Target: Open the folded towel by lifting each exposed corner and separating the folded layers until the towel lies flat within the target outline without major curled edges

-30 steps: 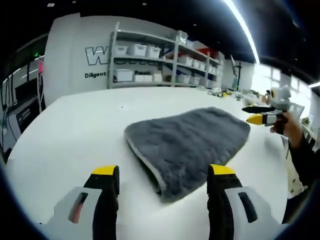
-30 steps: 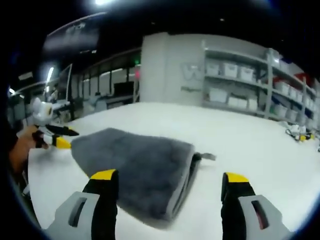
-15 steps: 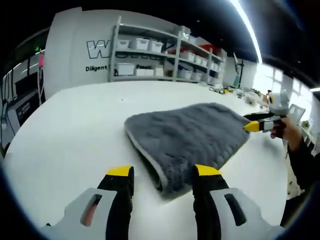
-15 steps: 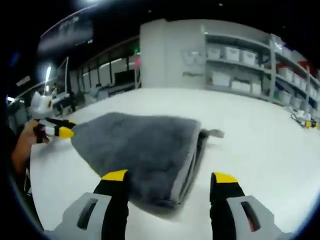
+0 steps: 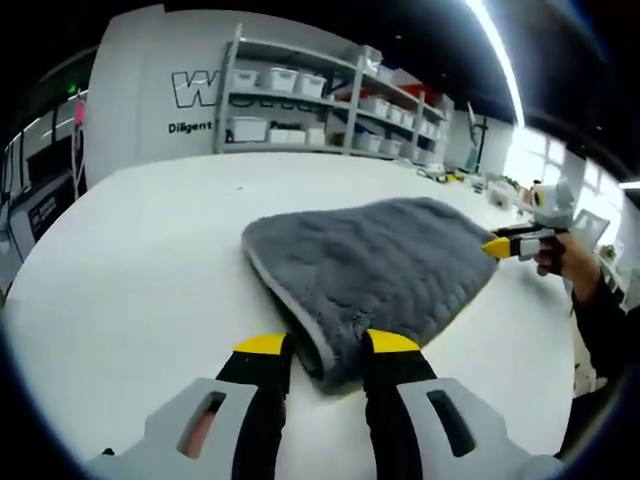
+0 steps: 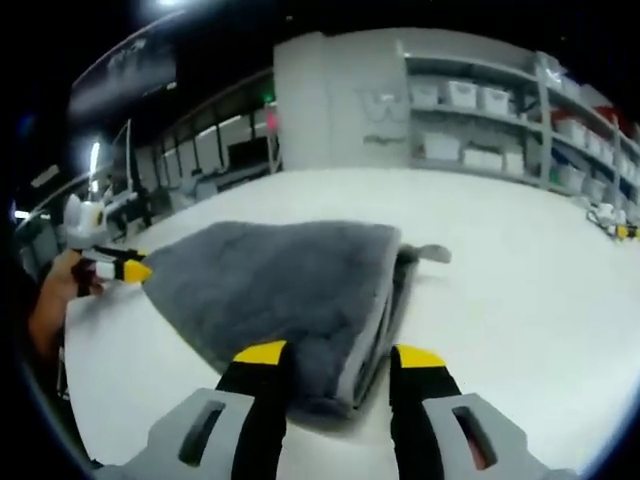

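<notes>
A grey folded towel [image 5: 380,260] lies on the white table [image 5: 140,270]. In the left gripper view my left gripper [image 5: 327,348] is open, its yellow-tipped jaws drawn in halfway around the towel's near corner. At the towel's far right edge, the right gripper [image 5: 505,242] is held in a hand. In the right gripper view the towel [image 6: 280,280] shows its stacked layers along the right side, with a small tag [image 6: 435,253] sticking out. My right gripper [image 6: 340,356] is open, jaws half narrowed on either side of that corner. The left gripper [image 6: 122,265] sits at the far left edge.
Shelves with white bins [image 5: 300,110] stand along the back wall beyond the table. A person's hand and dark sleeve [image 5: 585,290] come in from the right. Small items [image 5: 445,180] lie at the far right of the table. Bare tabletop [image 6: 520,290] surrounds the towel.
Both grippers have moved in toward the towel. Their jaws have narrowed from wide open to about half, each now with a towel corner between them.
</notes>
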`<state>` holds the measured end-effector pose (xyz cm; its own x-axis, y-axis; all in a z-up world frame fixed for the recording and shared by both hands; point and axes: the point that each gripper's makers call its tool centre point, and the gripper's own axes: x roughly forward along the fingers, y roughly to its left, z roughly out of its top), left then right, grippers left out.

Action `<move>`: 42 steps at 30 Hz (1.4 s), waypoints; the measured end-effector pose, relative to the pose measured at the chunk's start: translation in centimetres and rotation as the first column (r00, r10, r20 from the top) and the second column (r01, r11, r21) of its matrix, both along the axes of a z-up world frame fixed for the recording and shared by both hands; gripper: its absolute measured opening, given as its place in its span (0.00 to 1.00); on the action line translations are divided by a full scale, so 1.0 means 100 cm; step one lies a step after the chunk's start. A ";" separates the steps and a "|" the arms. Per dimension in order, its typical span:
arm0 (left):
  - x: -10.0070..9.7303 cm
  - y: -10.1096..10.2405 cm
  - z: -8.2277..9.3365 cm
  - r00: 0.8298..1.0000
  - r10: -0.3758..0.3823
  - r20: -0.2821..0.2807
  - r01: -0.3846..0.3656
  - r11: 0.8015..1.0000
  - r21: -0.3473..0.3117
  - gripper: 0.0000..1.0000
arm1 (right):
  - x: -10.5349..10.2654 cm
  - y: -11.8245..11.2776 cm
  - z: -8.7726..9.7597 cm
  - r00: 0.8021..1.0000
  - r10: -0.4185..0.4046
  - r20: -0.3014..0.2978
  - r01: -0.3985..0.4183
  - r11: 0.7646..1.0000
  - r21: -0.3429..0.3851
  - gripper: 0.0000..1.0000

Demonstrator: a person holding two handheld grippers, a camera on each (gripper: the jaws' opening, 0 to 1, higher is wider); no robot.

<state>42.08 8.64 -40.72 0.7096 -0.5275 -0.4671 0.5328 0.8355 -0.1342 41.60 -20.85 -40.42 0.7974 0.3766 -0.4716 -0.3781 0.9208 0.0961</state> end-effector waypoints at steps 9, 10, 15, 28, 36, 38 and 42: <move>-0.005 -0.003 0.001 1.000 -0.027 0.005 0.027 1.000 -0.011 0.16 | 0.003 0.003 0.001 0.999 0.039 -0.014 -0.039 0.999 -0.029 0.17; -0.005 -0.003 0.002 0.999 -0.031 0.009 0.031 1.000 -0.004 0.15 | 0.004 0.004 0.000 0.999 0.044 -0.017 -0.045 0.998 -0.039 0.17; -0.007 -0.005 0.003 0.999 -0.040 0.015 0.040 0.999 0.009 0.12 | 0.007 0.005 0.002 0.996 0.076 -0.041 -0.078 0.994 -0.071 0.07; -0.025 -0.008 0.000 0.997 -0.083 0.001 0.083 0.997 0.000 0.09 | 0.033 0.008 -0.005 0.979 0.132 -0.153 -0.145 0.987 -0.071 0.05; -0.038 -0.015 0.000 0.992 -0.123 -0.002 0.123 0.992 0.009 0.08 | 0.048 0.016 -0.009 0.962 0.167 -0.218 -0.201 0.969 -0.144 0.04; -0.040 -0.016 0.000 0.992 -0.128 -0.001 0.128 0.992 0.013 0.08 | 0.053 0.018 -0.009 0.959 0.168 -0.228 -0.208 0.964 -0.165 0.04; -0.045 -0.019 0.000 0.990 -0.142 0.002 0.142 0.990 0.028 0.08 | 0.060 0.021 -0.010 0.956 0.169 -0.241 -0.216 0.959 -0.181 0.04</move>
